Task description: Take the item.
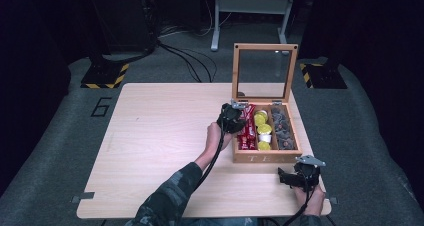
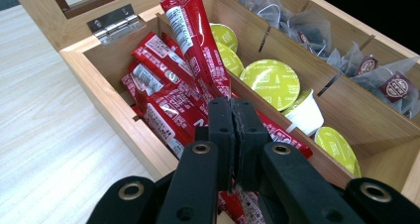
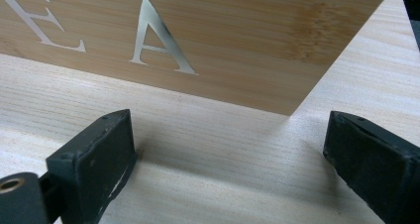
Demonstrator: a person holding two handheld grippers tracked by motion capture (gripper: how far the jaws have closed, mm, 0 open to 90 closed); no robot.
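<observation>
The left gripper [image 2: 232, 116] pinches a red sachet [image 2: 190, 40] with its jaws pressed together; the long, glossy packet with white print rises tilted out of the left compartment of the wooden tea box [image 1: 241, 157], above other red sachets [image 2: 158, 97]. Yellow-lidded capsules [image 2: 273, 77] fill the middle compartment, grey tea bags [image 2: 391, 85] the right. The right gripper [image 1: 291, 177] rests on the pale wooden table [image 1: 155, 136] near the box's front, jaws wide apart and empty. Grey carpet surrounds the table; the room is dark.
</observation>
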